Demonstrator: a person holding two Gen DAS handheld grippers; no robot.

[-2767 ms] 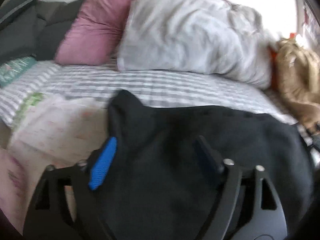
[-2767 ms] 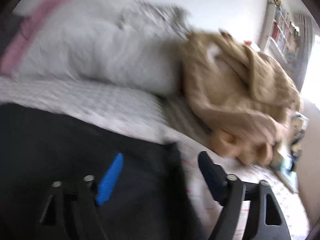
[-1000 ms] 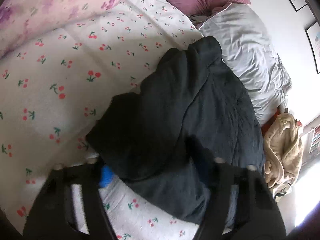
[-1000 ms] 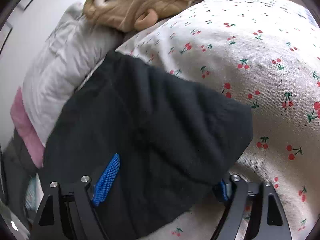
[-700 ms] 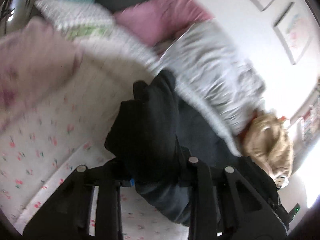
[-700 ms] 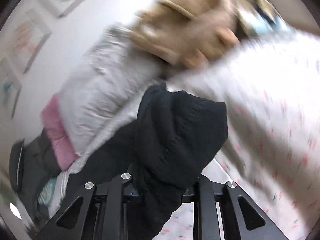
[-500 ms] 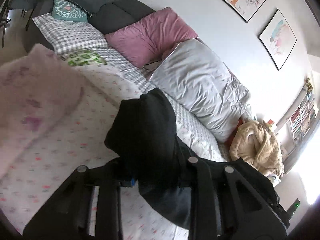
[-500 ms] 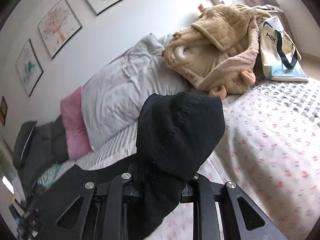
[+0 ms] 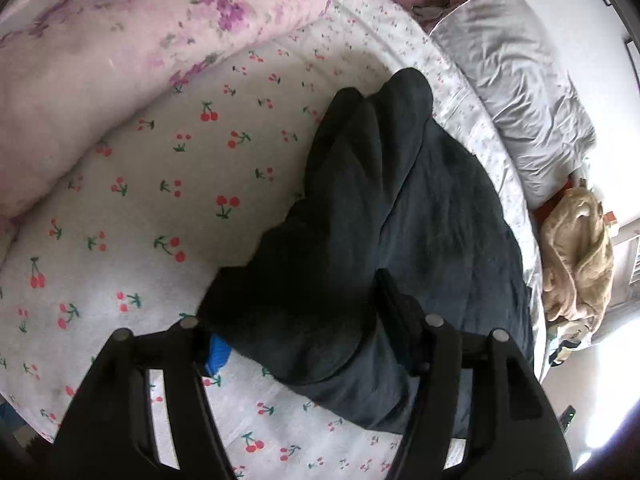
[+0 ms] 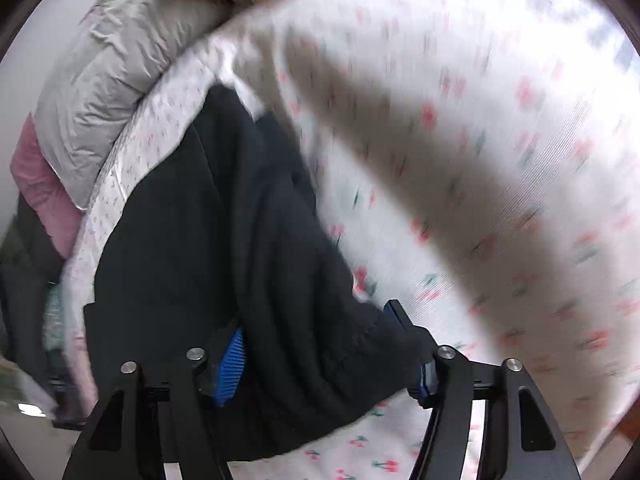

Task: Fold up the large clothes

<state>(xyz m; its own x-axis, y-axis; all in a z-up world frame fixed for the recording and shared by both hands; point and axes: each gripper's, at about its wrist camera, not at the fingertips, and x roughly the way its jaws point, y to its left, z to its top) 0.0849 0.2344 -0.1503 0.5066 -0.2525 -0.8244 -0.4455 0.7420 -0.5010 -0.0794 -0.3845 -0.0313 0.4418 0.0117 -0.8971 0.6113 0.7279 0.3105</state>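
Left wrist view: the left gripper point(image 9: 308, 344) points down at the black garment point(image 9: 400, 216), which lies on the cherry-print bedsheet point(image 9: 160, 184). The jaws are spread and opening; a folded edge of the garment sits between them, and the pads no longer clamp it. A floral duvet point(image 9: 120, 40) lies well beyond the left jaw.

Right wrist view: the right gripper point(image 10: 324, 364) has its jaws spread and opening. The garment's hem lies between them, loose, extending ahead of the left jaw toward a grey pillow point(image 10: 112, 68).
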